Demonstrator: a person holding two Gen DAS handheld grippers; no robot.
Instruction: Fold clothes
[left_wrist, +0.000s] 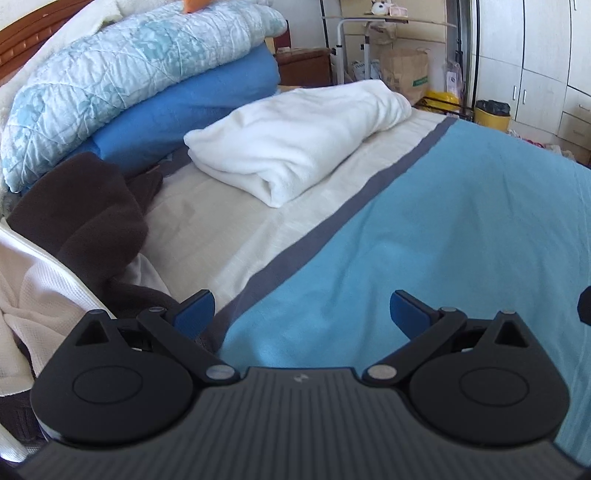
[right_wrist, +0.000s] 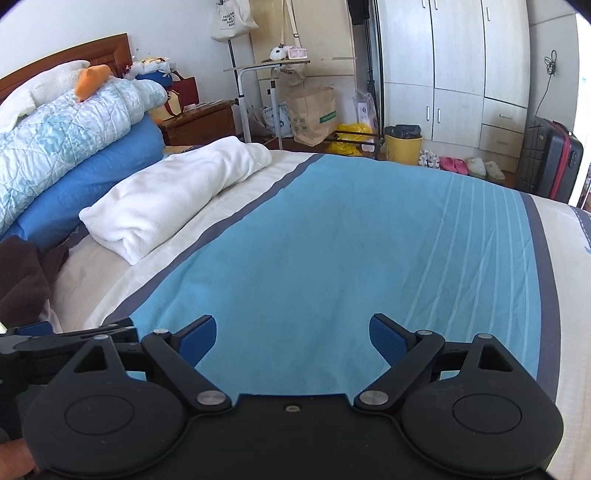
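Observation:
A folded white garment (left_wrist: 295, 140) lies on the bed's cream band; it also shows in the right wrist view (right_wrist: 170, 192). A crumpled dark brown garment (left_wrist: 81, 229) sits at the left, over a white basket rim (left_wrist: 48, 258), and shows at the left edge of the right wrist view (right_wrist: 22, 277). A white waffle cloth (left_wrist: 33, 306) lies in the basket. My left gripper (left_wrist: 301, 314) is open and empty above the blue sheet, near the brown garment. My right gripper (right_wrist: 293, 338) is open and empty above the blue sheet (right_wrist: 332, 240). The left gripper's side (right_wrist: 55, 339) shows beside it.
Stacked quilt (left_wrist: 129, 70) and blue blanket (left_wrist: 192, 107) fill the bed's far left. Beyond the bed stand a rolling side table (right_wrist: 266, 66), paper bag (right_wrist: 314, 110), yellow bin (right_wrist: 402, 146), wardrobe (right_wrist: 461, 66) and suitcase (right_wrist: 550, 158).

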